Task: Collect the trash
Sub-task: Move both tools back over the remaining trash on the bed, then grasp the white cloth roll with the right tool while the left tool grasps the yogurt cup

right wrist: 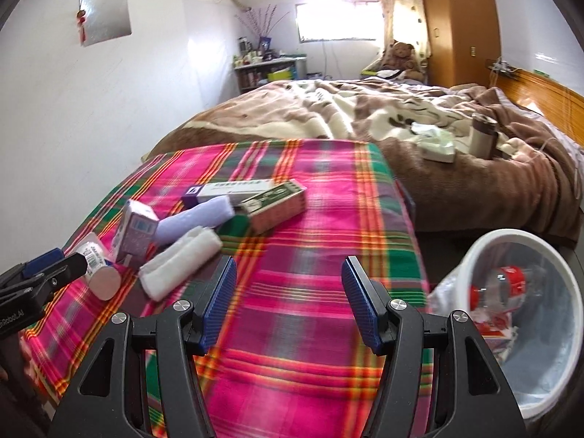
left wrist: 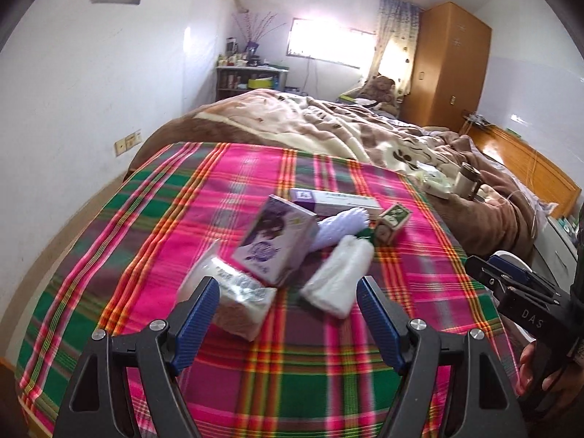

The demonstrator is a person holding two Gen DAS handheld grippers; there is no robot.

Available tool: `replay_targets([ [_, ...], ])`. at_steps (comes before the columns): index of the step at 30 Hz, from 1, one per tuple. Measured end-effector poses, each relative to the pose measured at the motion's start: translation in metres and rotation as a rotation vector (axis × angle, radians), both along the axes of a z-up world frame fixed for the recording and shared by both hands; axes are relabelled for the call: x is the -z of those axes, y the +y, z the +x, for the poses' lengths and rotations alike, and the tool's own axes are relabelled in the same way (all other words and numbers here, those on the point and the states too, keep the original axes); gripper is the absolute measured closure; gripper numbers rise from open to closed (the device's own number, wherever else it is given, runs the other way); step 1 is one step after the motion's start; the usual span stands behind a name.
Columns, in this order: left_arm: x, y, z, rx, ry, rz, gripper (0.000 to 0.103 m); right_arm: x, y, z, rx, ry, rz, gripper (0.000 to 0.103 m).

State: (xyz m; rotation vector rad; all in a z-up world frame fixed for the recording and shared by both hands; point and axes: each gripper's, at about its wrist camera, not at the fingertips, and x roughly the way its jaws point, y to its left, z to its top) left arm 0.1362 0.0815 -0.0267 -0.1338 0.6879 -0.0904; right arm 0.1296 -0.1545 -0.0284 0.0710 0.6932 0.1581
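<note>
Both grippers released, empty. Left gripper point(left wrist: 288, 304): trash pile just ahead (purple carton point(left wrist: 275, 242), white roll point(left wrist: 337, 277)). Right gripper point(right wrist: 288, 297): bin point(right wrist: 547, 255) at right holds bottle; judged most trash left.

Teddy bear point(right wrist: 401, 54), wardrobe point(right wrist: 456, 18), perhaps flask point(right wrist: 482, 135)

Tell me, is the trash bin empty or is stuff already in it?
Not empty. The white trash bin beside the plaid table already holds a clear plastic bottle with a red label, plus some crumpled wrappers.
</note>
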Motion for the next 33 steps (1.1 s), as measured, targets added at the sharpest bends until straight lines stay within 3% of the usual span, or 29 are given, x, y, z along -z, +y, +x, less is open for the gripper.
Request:
replay_targets([
  [13, 0.034, 0.053, 0.021, -0.071, 0.121, -0.183, 0.026, 0.014, 0.054, 0.03, -0.072, 0.09, -0.002, 0.042],
  [16, 0.039, 0.057, 0.024, -0.102, 0.144, -0.128, 0.026, 0.018, 0.059, 0.035, -0.073, 0.113, 0.001, 0.042],
  [19, 0.043, 0.068, 0.025, -0.111, 0.152, -0.151, 0.026, 0.023, 0.067, 0.042, -0.075, 0.134, -0.008, 0.042],
  [22, 0.043, 0.074, 0.025, -0.133, 0.15, -0.109, 0.026, 0.027, 0.074, 0.047, -0.081, 0.16, -0.016, 0.042],
  [33, 0.037, 0.09, 0.03, -0.117, 0.137, -0.115, 0.026, 0.044, 0.084, 0.067, -0.045, 0.283, 0.132, 0.041],
])
